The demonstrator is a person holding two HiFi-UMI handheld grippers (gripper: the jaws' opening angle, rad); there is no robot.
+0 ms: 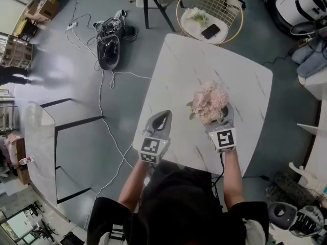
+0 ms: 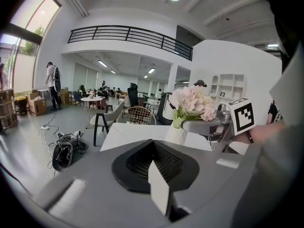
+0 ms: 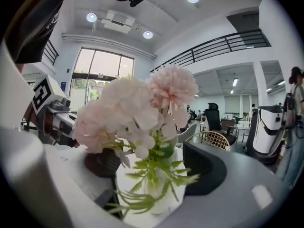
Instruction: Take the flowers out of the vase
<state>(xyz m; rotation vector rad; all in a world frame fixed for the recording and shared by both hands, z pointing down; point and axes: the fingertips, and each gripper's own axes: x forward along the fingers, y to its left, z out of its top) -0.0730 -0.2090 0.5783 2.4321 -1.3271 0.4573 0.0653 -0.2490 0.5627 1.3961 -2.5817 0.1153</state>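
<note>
Two claws: right claw (image 3: 151, 175) pinched vase (image 3: 159, 196), presumably steadying it on tabletop (image 1: 204, 60) — left claw (image 2: 154, 160), pressed together, free for flowers (image 3: 137, 113).

On the white worktop (image 1: 240, 75), my right tool (image 1: 217, 117) reaches in under the pink flowers (image 1: 208, 101), which partly hide it. My left tool (image 1: 162, 117) sits near the worktop's left edge, apart from the flowers.
</note>
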